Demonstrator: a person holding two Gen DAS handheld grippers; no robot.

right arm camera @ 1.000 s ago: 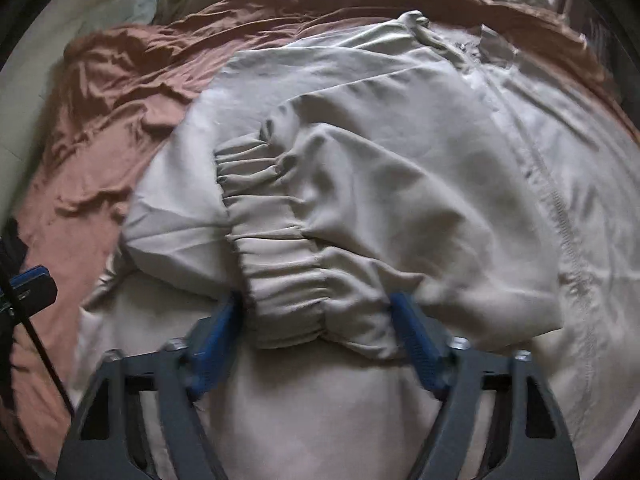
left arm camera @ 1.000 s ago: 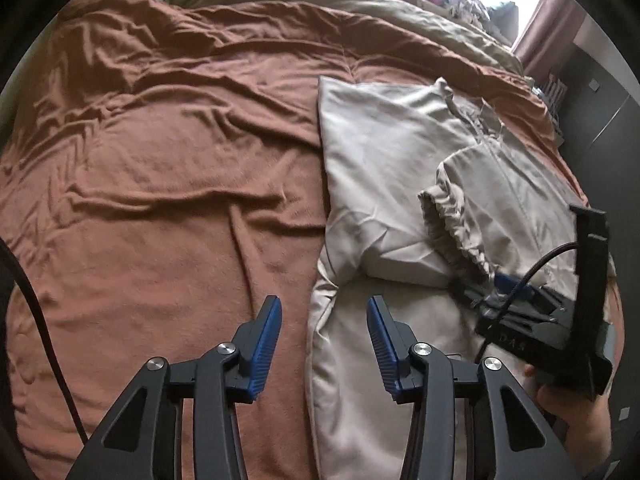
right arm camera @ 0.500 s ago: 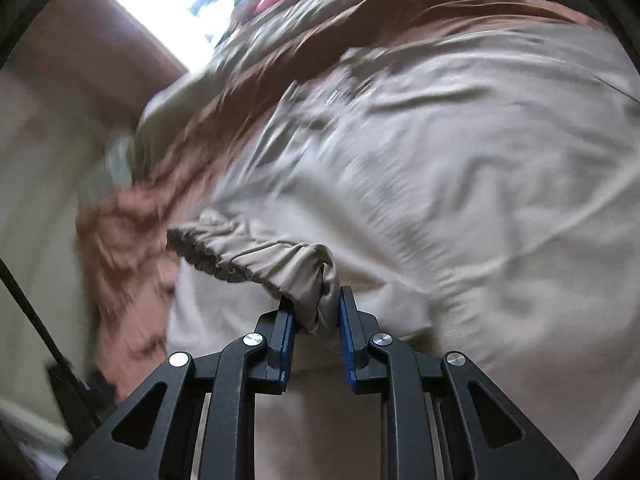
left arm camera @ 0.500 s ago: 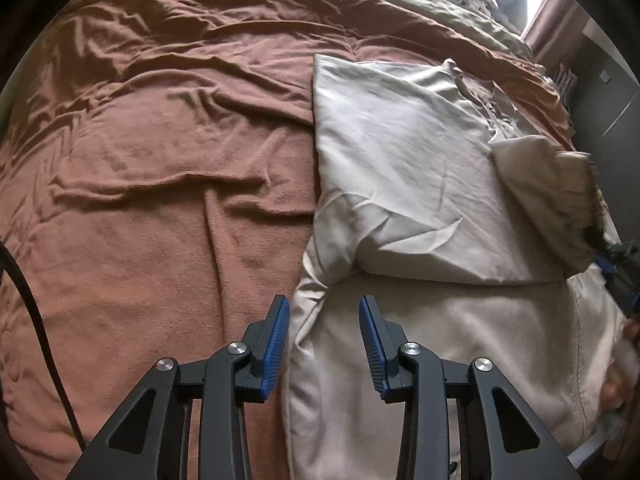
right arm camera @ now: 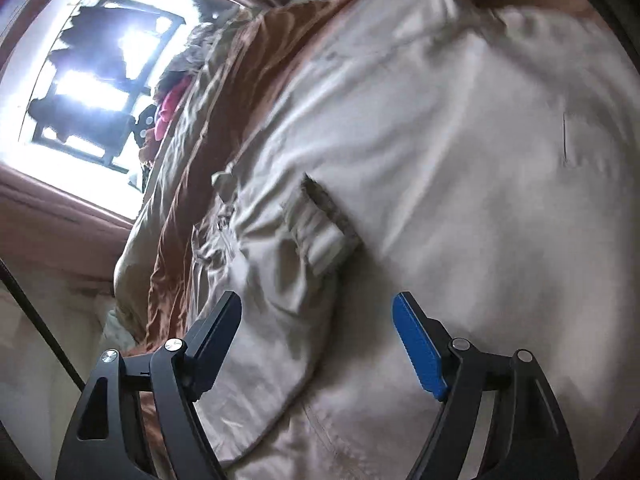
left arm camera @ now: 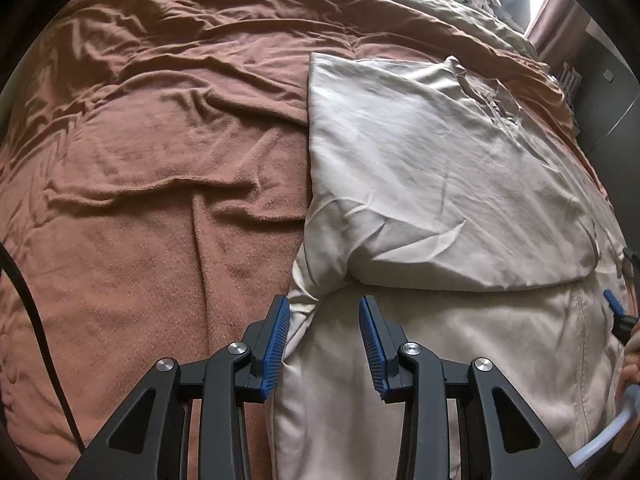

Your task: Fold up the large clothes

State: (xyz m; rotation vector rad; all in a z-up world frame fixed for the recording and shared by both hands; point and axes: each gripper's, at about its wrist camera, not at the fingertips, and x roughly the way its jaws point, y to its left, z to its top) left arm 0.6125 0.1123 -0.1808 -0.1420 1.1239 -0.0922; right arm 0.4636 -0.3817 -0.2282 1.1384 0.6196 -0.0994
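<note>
While the beige jacket (left arm camera: 420, 184) is lying spread on the bed's rust-brown blanket (left arm camera: 152, 208), the left tool (left arm camera: 323, 332) is hanging steeply over the garment's near left edge, its blue pads apart with a bunched ridge of cloth between them but not pinched. That placement is probably meant to anchor or gather the side seam where one panel is already turned in over the body, so that the fold line is not drifting.

The right tool (right arm camera: 316, 320) is standing with its jaws wide; they have just been opening, and nothing is between them now. The elastic cuff (right arm camera: 320, 236) of the sleeve is lying on the jacket just ahead of the pads, free of them, which suggests the sleeve is being laid across the torso to bring the garment into a narrower shape. In the left view, only a blue tip of that tool and part of the person's hand (left arm camera: 630, 364) are showing at the right border.

The jacket is looking thin, matte and lightly creased, with a zip line running down its front and a gathered collar region towards the far end. Its left side is forming a straight folded edge against the blanket; the lower part is lying flat and unfolded. The right view is blurring, so finer seams are hard to read.
</note>
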